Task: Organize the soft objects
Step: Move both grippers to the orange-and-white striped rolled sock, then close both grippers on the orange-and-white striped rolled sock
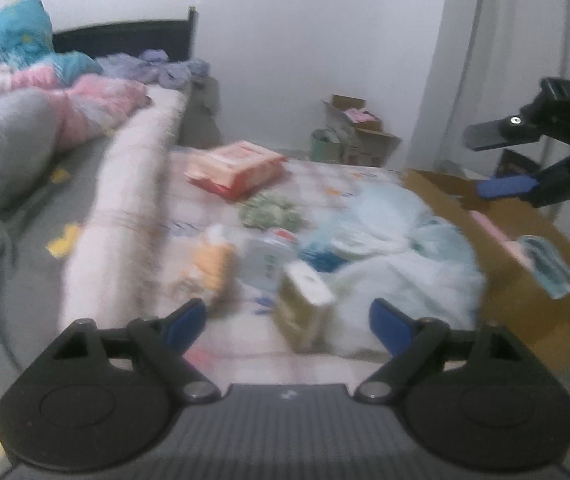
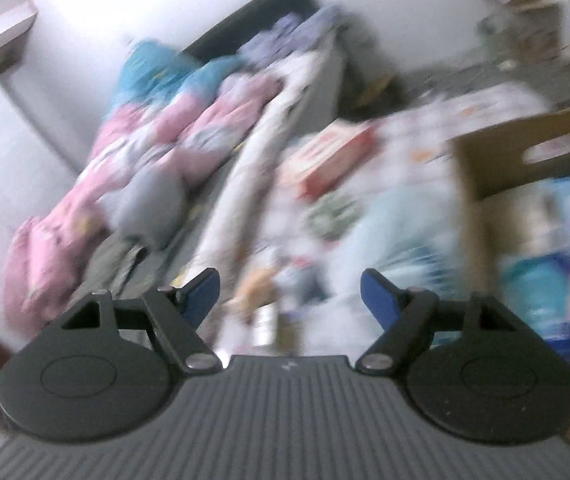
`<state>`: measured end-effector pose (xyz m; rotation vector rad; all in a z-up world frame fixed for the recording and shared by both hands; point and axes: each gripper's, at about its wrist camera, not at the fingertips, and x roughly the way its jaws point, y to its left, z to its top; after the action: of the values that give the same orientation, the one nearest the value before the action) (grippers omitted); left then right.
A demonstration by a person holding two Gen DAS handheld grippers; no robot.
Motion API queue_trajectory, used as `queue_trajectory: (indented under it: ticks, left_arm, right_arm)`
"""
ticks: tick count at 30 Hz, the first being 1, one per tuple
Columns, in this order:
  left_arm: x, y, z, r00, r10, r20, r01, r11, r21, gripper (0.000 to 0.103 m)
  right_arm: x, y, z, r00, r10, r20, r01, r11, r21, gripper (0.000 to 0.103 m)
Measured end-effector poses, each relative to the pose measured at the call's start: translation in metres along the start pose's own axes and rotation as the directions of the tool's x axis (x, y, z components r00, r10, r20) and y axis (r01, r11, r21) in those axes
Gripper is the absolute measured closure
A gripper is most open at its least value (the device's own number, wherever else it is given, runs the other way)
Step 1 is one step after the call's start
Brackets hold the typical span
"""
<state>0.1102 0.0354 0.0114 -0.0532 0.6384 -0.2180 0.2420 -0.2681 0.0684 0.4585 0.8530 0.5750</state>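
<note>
Soft packs and bags [image 1: 365,248] lie heaped on the patterned table just ahead of the left gripper [image 1: 287,320], whose blue fingers [image 1: 391,324] stand wide apart around nothing. Farther right, above the cardboard box [image 1: 525,280], the right gripper [image 1: 493,162] also gapes empty.

Home bedroom, bed [image 1: 37,184] with rumpled quilt [image 1: 25,68] (pink, blue)
</note>
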Motion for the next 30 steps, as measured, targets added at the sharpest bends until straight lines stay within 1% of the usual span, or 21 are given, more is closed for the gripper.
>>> queue_trajectory:
  ticks: [3, 6, 8, 10, 11, 12, 15, 17, 20, 23, 25, 26, 27, 29, 30]
  left_arm:
    - [0.004, 0.011, 0.009, 0.999, 0.044, 0.021, -0.045, 0.999, 0.029, 0.014]
    - [0.016, 0.023, 0.02, 0.998, 0.061, 0.02, -0.062, 0.997, 0.044, 0.014]
    - [0.028, 0.03, 0.027, 0.998, 0.064, 0.003, -0.064, 0.997, 0.051, 0.016]
    - [0.043, 0.035, 0.032, 0.998, 0.065, -0.018, -0.064, 0.996, 0.057, 0.021]
    - [0.052, 0.037, 0.034, 0.997, 0.065, -0.034, -0.063, 0.996, 0.059, 0.022]
    - [0.06, 0.039, 0.035, 0.997, 0.065, -0.052, -0.062, 0.996, 0.058, 0.024]
    - [0.086, 0.044, 0.036, 0.991, 0.071, -0.109, -0.066, 0.996, 0.052, 0.028]
    - [0.1, 0.045, 0.035, 0.986, 0.079, -0.144, -0.071, 0.996, 0.058, 0.031]
    - [0.116, 0.046, 0.033, 0.98, 0.088, -0.177, -0.076, 0.994, 0.073, 0.031]
    - [0.13, 0.046, 0.031, 0.969, 0.112, -0.22, -0.094, 0.992, 0.088, 0.031]
    - [0.137, 0.047, 0.029, 0.961, 0.126, -0.245, -0.106, 0.99, 0.096, 0.039]
    - [0.14, 0.048, 0.028, 0.957, 0.131, -0.258, -0.11, 0.989, 0.098, 0.04]
    - [0.142, 0.049, 0.027, 0.954, 0.135, -0.268, -0.113, 0.989, 0.096, 0.042]
    - [0.145, 0.051, 0.027, 0.95, 0.138, -0.279, -0.118, 0.989, 0.086, 0.046]
    - [0.146, 0.052, 0.027, 0.949, 0.141, -0.282, -0.123, 0.989, 0.082, 0.051]
  right_arm:
    - [0.035, 0.018, 0.009, 0.997, 0.034, -0.07, -0.033, 0.999, 0.013, 0.026]
    - [0.067, 0.029, 0.022, 0.99, 0.062, -0.124, -0.058, 0.998, 0.039, 0.026]
    - [0.094, 0.033, 0.035, 0.984, 0.069, -0.166, -0.06, 0.997, 0.058, 0.028]
    - [0.126, 0.034, 0.047, 0.974, 0.062, -0.217, -0.048, 0.997, 0.068, 0.03]
    - [0.143, 0.034, 0.054, 0.968, 0.058, -0.244, -0.041, 0.996, 0.073, 0.034]
    - [0.158, 0.034, 0.059, 0.962, 0.045, -0.269, -0.026, 0.997, 0.072, 0.035]
    - [0.208, 0.038, 0.067, 0.939, 0.003, -0.345, 0.013, 0.999, 0.044, 0.035]
    - [0.241, 0.038, 0.069, 0.916, -0.022, -0.401, 0.035, 0.999, 0.023, 0.035]
    - [0.287, 0.035, 0.069, 0.885, -0.07, -0.46, 0.081, 0.997, 0.003, 0.035]
    - [0.316, 0.029, 0.065, 0.86, -0.114, -0.497, 0.117, 0.993, -0.025, 0.035]
    - [0.332, 0.025, 0.063, 0.844, -0.118, -0.524, 0.125, 0.992, -0.021, 0.035]
    - [0.335, 0.025, 0.062, 0.838, -0.114, -0.533, 0.123, 0.992, -0.019, 0.035]
    - [0.338, 0.026, 0.062, 0.838, -0.109, -0.534, 0.114, 0.993, -0.024, 0.035]
    - [0.344, 0.026, 0.06, 0.829, -0.1, -0.551, 0.105, 0.994, -0.022, 0.035]
    - [0.346, 0.026, 0.059, 0.825, -0.087, -0.558, 0.095, 0.995, -0.015, 0.036]
